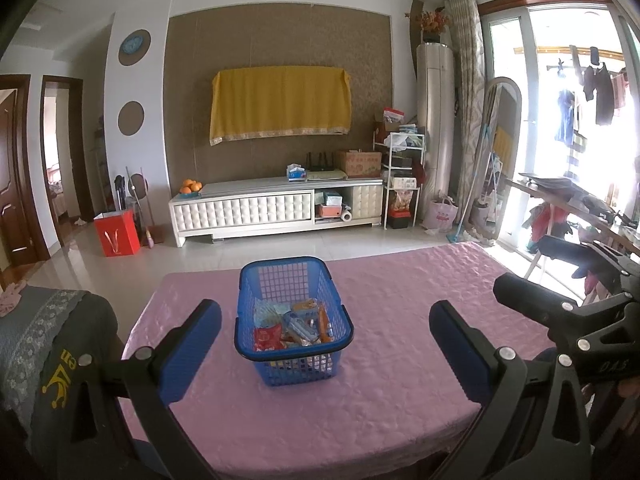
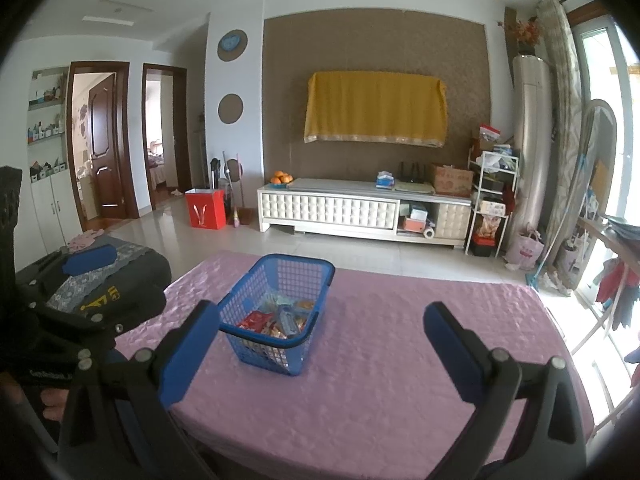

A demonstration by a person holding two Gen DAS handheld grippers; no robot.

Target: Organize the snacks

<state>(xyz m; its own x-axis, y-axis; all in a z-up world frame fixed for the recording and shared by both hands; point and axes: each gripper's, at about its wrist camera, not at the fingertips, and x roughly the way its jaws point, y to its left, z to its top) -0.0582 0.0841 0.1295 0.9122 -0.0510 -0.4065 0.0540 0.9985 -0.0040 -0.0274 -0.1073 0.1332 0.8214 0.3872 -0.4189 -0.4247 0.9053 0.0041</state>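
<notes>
While level above table [image 1: 400,360] | both grippers spread | basket [image 1: 294,354] ahead

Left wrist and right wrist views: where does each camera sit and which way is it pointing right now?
Left wrist: on the left tool, above the near table edge, facing the basket and the TV cabinet; its open blue fingers show, with the right tool at the right edge.
Right wrist: on the right tool, further right, same heading; basket left of centre; the left tool shows at the left.
Shared: basket of snacks, pink table, cabinet, yellow cloth.
</notes>
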